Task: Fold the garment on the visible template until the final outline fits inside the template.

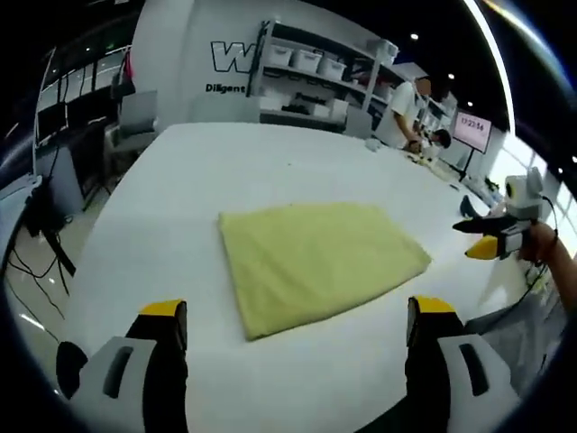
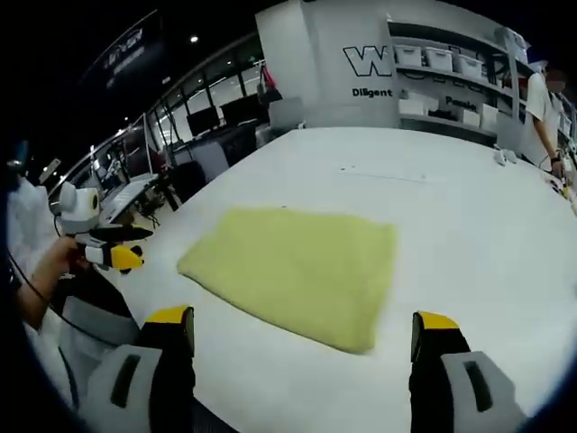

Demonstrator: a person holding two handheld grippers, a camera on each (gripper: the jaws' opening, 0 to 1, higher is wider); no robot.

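We hold both tools back from the work. The left gripper (image 1: 297, 334) stands with jaws wide apart and nothing between them; the right gripper (image 2: 302, 347) likewise, apart and empty. Each shows in the other's view at the table edge, raised off the surface.

The yellow garment (image 1: 320, 257) lies flat on the white table (image 1: 180, 180), already a compact folded rectangle, edges fairly square, well clear of both tools. We cannot make out a template outline around or under it, so we cannot check the fit directly.

Our judgement: folding looks done or nearly so. Next we should confirm the outline sits inside the template, and pinch and refold an edge if it spills over.

The surface is broad, white and smooth. Beyond it are shelving with bins (image 1: 311, 68), a lettered wall, desks with monitors (image 2: 212, 113), and a person (image 1: 401, 113) at the far side.
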